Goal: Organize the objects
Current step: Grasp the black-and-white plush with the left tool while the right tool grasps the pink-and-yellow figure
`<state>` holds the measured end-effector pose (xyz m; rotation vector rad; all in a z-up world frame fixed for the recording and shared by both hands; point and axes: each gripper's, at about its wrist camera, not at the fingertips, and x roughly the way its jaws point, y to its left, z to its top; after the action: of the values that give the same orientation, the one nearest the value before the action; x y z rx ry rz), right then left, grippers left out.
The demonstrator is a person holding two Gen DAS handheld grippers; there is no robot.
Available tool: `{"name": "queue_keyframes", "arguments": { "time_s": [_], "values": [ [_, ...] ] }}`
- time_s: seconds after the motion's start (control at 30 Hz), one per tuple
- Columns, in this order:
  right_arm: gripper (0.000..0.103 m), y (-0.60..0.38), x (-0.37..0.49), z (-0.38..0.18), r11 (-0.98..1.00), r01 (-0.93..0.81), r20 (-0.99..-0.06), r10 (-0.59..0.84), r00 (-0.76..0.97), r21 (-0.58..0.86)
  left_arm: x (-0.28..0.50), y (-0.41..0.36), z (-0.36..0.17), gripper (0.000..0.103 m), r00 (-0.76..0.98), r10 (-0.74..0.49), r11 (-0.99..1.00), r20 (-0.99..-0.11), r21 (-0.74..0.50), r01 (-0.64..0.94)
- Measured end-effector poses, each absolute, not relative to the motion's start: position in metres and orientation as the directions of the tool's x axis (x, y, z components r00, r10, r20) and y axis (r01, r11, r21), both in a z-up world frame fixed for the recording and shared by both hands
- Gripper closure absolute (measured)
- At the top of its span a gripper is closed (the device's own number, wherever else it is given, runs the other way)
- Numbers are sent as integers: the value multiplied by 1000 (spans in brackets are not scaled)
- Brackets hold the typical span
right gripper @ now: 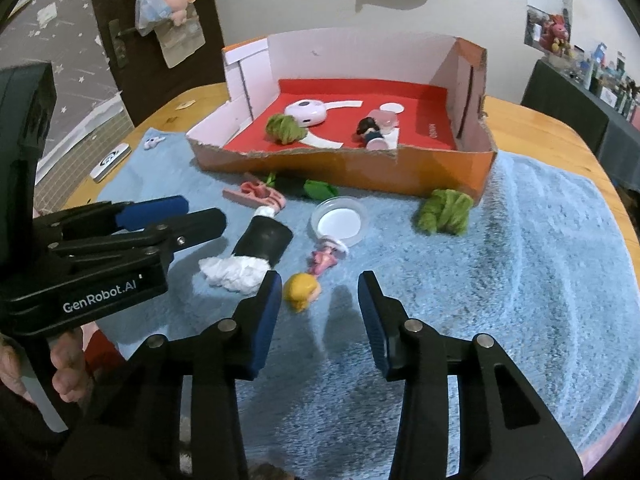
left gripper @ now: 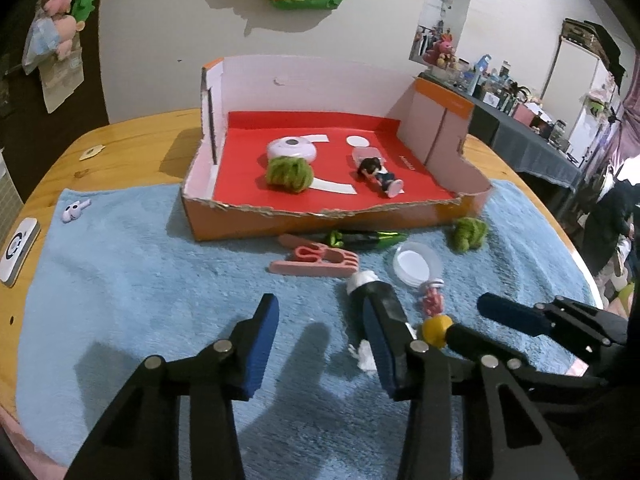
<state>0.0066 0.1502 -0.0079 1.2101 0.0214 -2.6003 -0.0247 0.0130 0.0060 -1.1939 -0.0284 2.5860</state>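
My left gripper [left gripper: 320, 344] hovers open over the blue towel [left gripper: 140, 280], nothing between its pads. A black tube [left gripper: 370, 288] with a white cap lies just behind its right finger, white tissue [right gripper: 232, 272] at the tube's near end. My right gripper [right gripper: 318, 320] is open too, its jaws bare. A small doll with a yellow head [right gripper: 302, 290] lies just past its left finger. On the towel also lie a pink clip [left gripper: 316, 262], a clear round lid [left gripper: 414, 264], a green fuzzy ball [right gripper: 446, 212] and a dark green wrapped piece [left gripper: 368, 239].
An orange cardboard box [left gripper: 320, 224] with a red floor stands beyond, its front wall torn low. In it lie a white round gadget [left gripper: 292, 148], another green fuzzy ball [left gripper: 289, 174] and a dark-haired figurine [left gripper: 378, 174]. A tiny white toy [left gripper: 74, 210] sits at the towel's far left.
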Motion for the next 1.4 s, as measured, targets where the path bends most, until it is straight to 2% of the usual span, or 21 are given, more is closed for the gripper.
{"name": "queue_keyframes", "arguments": {
  "time_s": [0.07,0.1,0.17,0.37,0.5,0.8,1.4],
  "values": [
    [66,148,7,-10,-960,259,-756,-245,-607,103,-23,15,6,59,-610,279,-954,-742,-140,-266],
    [67,147,6,-11,-959,263,-758,-248,-603,105,-22,17,6,64,-606,285,-951,-743,-142,-273],
    [67,146,6,-14,-956,270,-762,-257,-594,112,-21,19,5,66,-597,296,-947,-746,-148,-283],
    [68,142,2,-23,-950,286,-775,-274,-569,126,-18,25,3,66,-579,314,-939,-753,-155,-308],
    [71,146,2,-25,-957,271,-777,-246,-579,101,-18,31,1,66,-566,328,-932,-757,-161,-325],
    [71,165,-4,-22,-971,221,-773,-209,-599,92,-21,46,-10,68,-525,356,-915,-773,-174,-365],
    [71,166,-31,-24,-957,239,-773,-274,-572,163,-30,44,-18,66,-517,349,-914,-781,-163,-371]
  ]
}}
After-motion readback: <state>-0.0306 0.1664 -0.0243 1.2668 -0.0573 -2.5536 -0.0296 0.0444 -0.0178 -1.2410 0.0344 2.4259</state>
